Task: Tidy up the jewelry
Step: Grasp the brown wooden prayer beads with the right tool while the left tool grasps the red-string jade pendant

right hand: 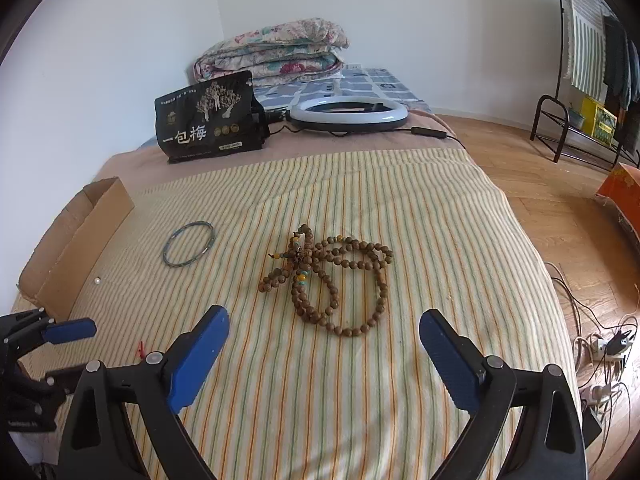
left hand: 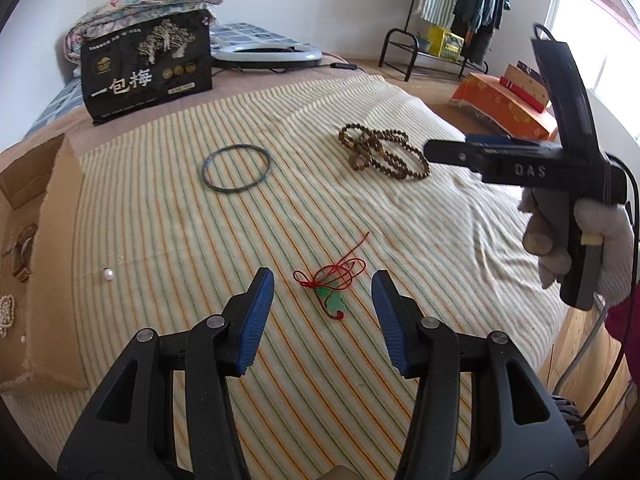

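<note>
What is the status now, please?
Left gripper open over jade pendant. Right gripper open facing bead necklace. Nothing in the way.

Bed [right hand: 400,208] under a striped cover, jewelry spread across it.

Between the left fingers [left hand: 260,300] lies a green pendant on red cord [left hand: 332,284]; beyond them a thin blue bangle [left hand: 237,167]. Ahead of the right fingers [right hand: 204,352] lies a brown bead necklace [right hand: 332,276]. Left of all fingers sit a cardboard box [right hand: 76,240] and a loose pearl [left hand: 108,274]; far beyond, a black bag [right hand: 208,120], ring light [right hand: 348,114] and folded quilt [right hand: 276,50].
</note>
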Demonstrator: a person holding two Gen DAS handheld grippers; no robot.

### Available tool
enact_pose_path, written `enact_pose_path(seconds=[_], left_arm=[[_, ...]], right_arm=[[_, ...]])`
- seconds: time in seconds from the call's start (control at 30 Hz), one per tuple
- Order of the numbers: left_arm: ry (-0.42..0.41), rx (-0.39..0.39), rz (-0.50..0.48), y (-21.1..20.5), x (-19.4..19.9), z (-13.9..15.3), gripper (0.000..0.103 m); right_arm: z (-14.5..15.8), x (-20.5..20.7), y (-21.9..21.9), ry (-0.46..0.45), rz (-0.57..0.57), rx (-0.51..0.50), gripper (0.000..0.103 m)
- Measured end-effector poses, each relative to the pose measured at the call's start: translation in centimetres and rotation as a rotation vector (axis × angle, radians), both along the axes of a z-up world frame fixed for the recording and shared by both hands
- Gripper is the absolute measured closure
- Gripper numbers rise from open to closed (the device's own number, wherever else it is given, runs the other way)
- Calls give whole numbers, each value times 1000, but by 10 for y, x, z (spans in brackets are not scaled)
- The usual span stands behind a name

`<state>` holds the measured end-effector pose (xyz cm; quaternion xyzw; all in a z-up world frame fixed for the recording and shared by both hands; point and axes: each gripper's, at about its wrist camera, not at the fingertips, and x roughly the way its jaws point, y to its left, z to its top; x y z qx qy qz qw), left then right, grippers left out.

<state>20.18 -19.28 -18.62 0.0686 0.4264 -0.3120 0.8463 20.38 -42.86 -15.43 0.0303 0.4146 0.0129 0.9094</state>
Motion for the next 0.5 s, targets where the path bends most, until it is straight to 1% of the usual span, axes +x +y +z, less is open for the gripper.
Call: enact_pose_path(seconds=[0.17, 0.43, 0.47, 0.5], left_arm=[[20, 22, -40, -11, 3, -14, 51], [20, 55, -53, -26, 9, -30, 51], [20, 57, -55, -28, 9, -32, 52], [18, 62, -57, -29, 8, -34, 59]], right_arm=[[-14, 23, 8, 31, 24, 3, 9], [-40, 52, 21, 82, 33, -12, 11], [-43, 55, 22, 85, 29, -16, 11], [-45, 57, 23, 88, 26, -20, 11]])
